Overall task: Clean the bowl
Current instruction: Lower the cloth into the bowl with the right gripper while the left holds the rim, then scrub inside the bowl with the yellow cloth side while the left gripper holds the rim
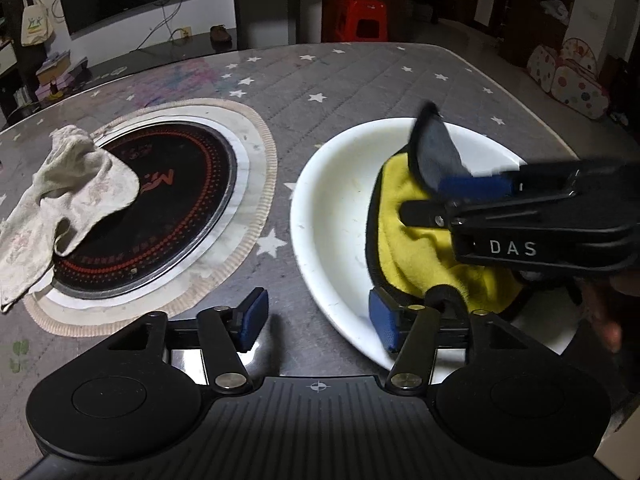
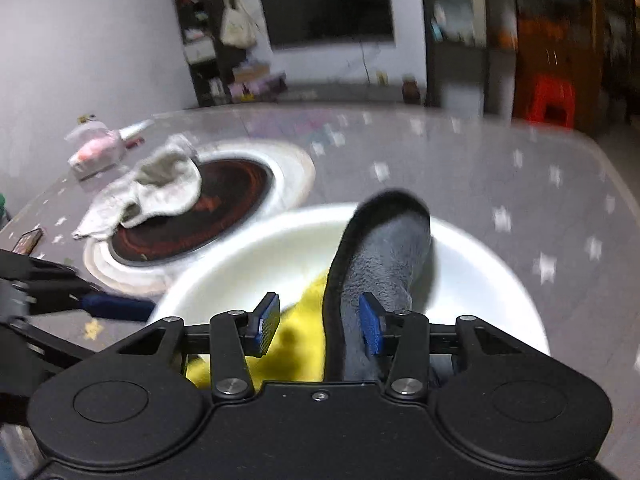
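Observation:
A white bowl [image 1: 332,216] sits on the star-patterned table, also in the right wrist view [image 2: 256,256]. A yellow and grey cloth [image 1: 416,256] lies inside it, one grey corner standing up [image 2: 384,264]. My left gripper [image 1: 320,320] is open, its jaws astride the bowl's near-left rim, right pad [image 1: 384,324] inside the bowl by the cloth. My right gripper [image 2: 318,326] is open over the bowl, the cloth between its pads; it reaches in from the right in the left wrist view [image 1: 452,200].
A round black induction cooktop [image 1: 160,204] is set in the table left of the bowl, with a crumpled whitish rag [image 1: 68,196] on its left edge. A phone [image 2: 26,242] and a pink-white item [image 2: 96,148] lie at the far left.

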Demonstrator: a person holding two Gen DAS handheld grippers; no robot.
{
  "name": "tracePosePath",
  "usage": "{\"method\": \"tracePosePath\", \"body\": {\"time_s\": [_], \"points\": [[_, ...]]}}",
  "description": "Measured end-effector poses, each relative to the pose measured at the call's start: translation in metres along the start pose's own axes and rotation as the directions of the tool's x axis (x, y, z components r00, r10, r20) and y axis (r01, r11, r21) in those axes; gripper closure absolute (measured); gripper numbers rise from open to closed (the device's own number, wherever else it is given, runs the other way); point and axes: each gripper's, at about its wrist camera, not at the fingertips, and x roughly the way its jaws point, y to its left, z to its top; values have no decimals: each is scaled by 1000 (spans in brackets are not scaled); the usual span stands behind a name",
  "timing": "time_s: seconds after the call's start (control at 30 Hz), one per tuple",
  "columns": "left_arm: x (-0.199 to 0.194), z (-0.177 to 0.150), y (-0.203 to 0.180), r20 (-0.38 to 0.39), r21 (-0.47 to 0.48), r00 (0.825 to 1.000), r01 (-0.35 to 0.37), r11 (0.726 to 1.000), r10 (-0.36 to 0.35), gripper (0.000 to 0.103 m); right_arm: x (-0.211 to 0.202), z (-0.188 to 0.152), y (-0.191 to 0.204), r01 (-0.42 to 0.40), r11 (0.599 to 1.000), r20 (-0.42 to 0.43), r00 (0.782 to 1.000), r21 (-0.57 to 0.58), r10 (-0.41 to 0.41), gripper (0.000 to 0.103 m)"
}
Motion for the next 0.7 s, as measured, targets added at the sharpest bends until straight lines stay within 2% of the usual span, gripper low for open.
{"method": "tracePosePath", "body": {"time_s": [0.13,0.2,0.3,0.43,0.6,0.7], "points": [[-2,0,1,7,-3,1000,-2,1000,2,42,-7,-8,-11,-27,999,-4,1000,47,27,52],[-2,0,1,9,-2,1000,-3,1000,3,41,-10,-10,-8,-19,1000,-17,1000,20,20,43],[-1,-2,3,9,-5,1000,-6,1000,6,36,-14,-18,5,8,998,-31,999,-63,-10,39],[0,-1,3,6,-6,1000,-4,1000,4,36,-16,-28,16,35,988,-34,999,-149,-41,36],[2,-3,4,4,-15,1000,8,1000,-8,36,-3,-20,21,49,985,-49,997,-167,-58,26],[2,-4,6,4,-21,1000,15,1000,-15,35,5,-13,20,53,984,-61,996,-171,-64,25]]}}
